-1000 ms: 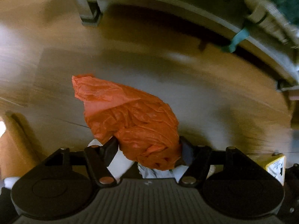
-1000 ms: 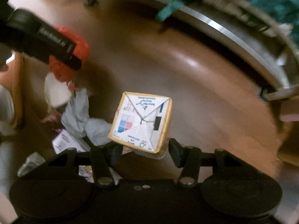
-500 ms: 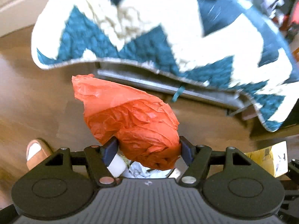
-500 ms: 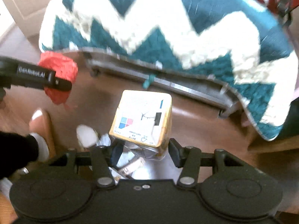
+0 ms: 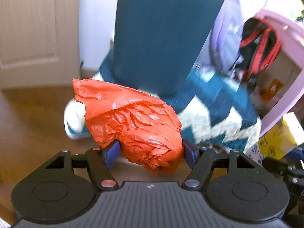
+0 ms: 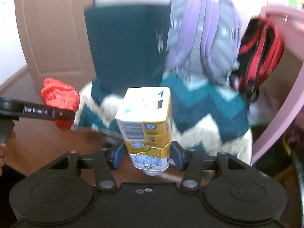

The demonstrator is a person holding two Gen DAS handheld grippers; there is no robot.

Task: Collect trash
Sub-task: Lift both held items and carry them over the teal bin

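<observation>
While the left gripper [image 5: 151,153] is clamping a crumpled orange bag [image 5: 133,125] before the zigzag blanket [image 5: 218,121], only the right view is showing the right gripper [image 6: 147,154] squeezing a yellow carton [image 6: 146,123].

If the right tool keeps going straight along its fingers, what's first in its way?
Probably the teal-and-white zigzag blanket just past the yellow carton the right tool holds; depth is unclear.

Brown wood floor [image 5: 28,114]; beige panelled door [image 5: 28,28] on white wall. Teal-and-white zigzag blanket [image 6: 209,114], lilac backpack [image 6: 205,38], red-black backpack [image 6: 262,47], pink shelf frame [image 5: 285,66], brightly lit.
</observation>
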